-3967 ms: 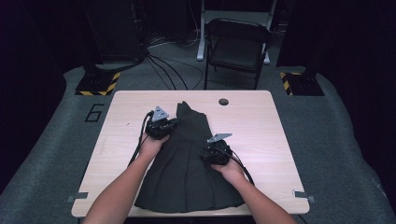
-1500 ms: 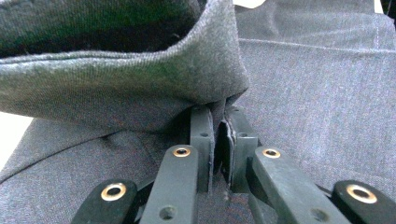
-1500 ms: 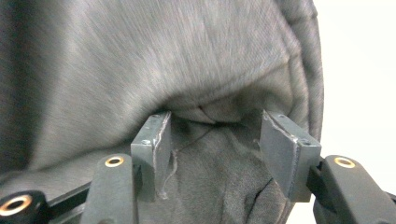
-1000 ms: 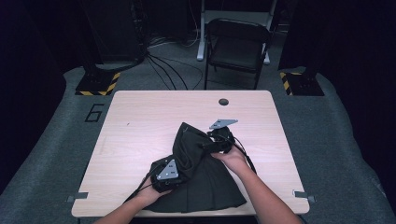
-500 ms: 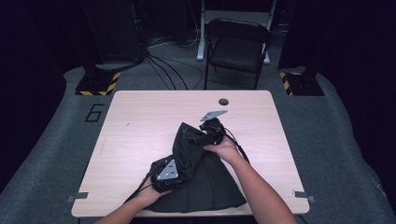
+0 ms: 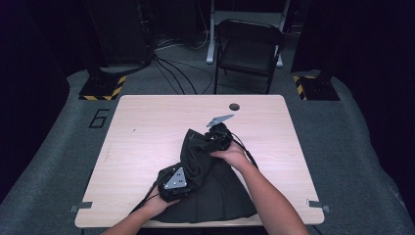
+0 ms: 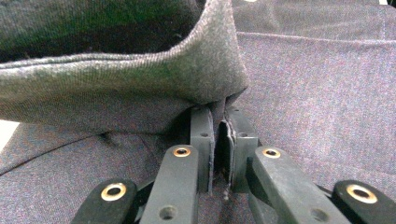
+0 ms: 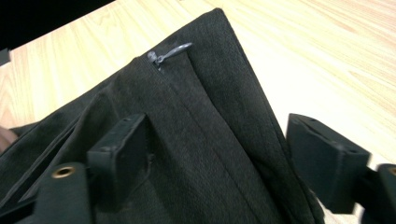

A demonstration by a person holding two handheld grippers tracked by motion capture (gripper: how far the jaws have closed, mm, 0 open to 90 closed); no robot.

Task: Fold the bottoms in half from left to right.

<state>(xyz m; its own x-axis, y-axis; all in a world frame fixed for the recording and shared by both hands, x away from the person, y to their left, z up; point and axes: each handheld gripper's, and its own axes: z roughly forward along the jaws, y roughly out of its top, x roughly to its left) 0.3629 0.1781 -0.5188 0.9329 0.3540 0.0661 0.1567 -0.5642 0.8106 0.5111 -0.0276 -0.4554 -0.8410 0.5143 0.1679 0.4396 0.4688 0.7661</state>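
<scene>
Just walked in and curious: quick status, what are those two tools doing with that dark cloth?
Left tool shut on skirt fold. Right tool open over zipper end, jaws just closing slightly, not pinching. Nothing in the way.

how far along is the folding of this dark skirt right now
Partly done. The skirt's narrow end is already doubled toward the person, bunched mid-table. In hand: the left gripper is shut on a fold of cloth near the front edge, while the right gripper, jaws open, straddles the zipper end. Left: flattening the bunch and probably another fold.
</scene>
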